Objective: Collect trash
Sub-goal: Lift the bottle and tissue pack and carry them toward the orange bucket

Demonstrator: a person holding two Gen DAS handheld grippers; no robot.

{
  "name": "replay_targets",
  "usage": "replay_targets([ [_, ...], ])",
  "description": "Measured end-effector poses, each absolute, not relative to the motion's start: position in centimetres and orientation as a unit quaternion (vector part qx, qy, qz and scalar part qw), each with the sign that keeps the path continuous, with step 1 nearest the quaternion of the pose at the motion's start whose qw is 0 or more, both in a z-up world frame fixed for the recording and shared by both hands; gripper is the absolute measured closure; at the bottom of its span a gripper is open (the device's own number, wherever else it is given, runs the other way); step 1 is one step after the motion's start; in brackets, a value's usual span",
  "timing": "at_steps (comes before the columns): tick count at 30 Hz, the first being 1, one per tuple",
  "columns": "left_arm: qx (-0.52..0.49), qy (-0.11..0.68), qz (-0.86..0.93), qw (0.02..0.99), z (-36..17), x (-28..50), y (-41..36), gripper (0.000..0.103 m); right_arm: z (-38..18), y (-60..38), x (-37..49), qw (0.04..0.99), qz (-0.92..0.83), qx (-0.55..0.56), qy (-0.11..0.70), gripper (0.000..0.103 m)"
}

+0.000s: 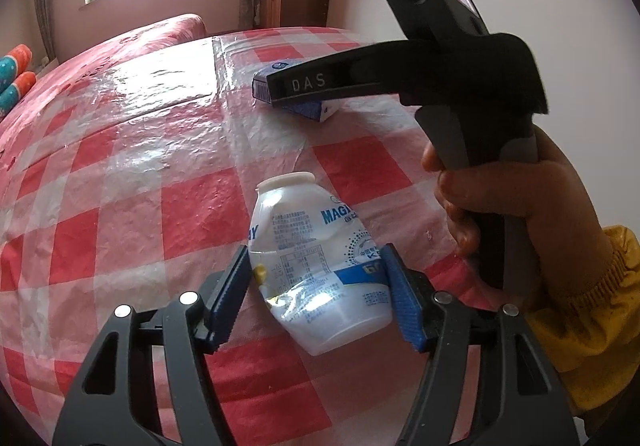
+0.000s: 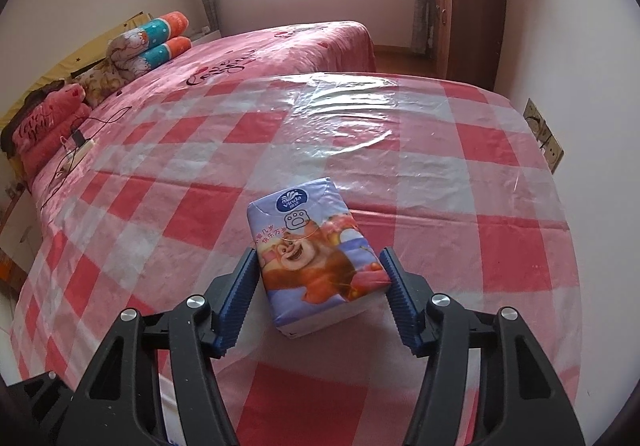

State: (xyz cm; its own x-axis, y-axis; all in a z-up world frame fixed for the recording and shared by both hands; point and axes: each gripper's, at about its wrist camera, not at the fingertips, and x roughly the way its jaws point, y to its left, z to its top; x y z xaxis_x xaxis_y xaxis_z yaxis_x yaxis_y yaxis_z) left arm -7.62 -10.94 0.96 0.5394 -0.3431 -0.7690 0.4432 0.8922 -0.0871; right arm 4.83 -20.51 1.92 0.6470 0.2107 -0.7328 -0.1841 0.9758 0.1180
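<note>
Left wrist view, crumpled white bottle (image 1: 316,270) between parted jaws, right jaws parted around cartoon tissue pack (image 2: 316,254).

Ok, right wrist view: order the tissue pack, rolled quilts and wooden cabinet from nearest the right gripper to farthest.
1. Tissue pack, lying between the right gripper's open fingers.
2. Rolled quilts, far left on the bed.
3. Wooden cabinet, far right by the wall; too close to call with the quilts.

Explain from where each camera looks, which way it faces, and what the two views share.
Left wrist: on the left claw, facing a crushed bottle between its open fingers; the right hand shows.
Right wrist: on the right claw, facing a tissue pack between open fingers.
Shared: checkered table cover, tissue pack, window, cabinet.
</note>
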Motion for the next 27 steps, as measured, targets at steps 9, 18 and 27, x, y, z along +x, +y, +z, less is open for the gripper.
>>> replay_targets([
  [9, 0.054, 0.427, -0.215, 0.877, 1.0, -8.2, -9.1, 0.037, 2.3, -20.7, 2.5, 0.906, 0.108, 0.039, 0.406, 0.041],
  [18, 0.068, 0.419, -0.193, 0.885, 1.4, -8.7, -6.5, 0.037, 2.2, -20.1, -0.9, 0.906, 0.109, 0.07, 0.402, 0.041],
  [27, 0.071, 0.419, -0.171, 0.889, 1.4, -9.3, -3.9, 0.037, 2.6, -19.0, -4.2, 0.905, 0.118, 0.098, 0.396, 0.041],
])
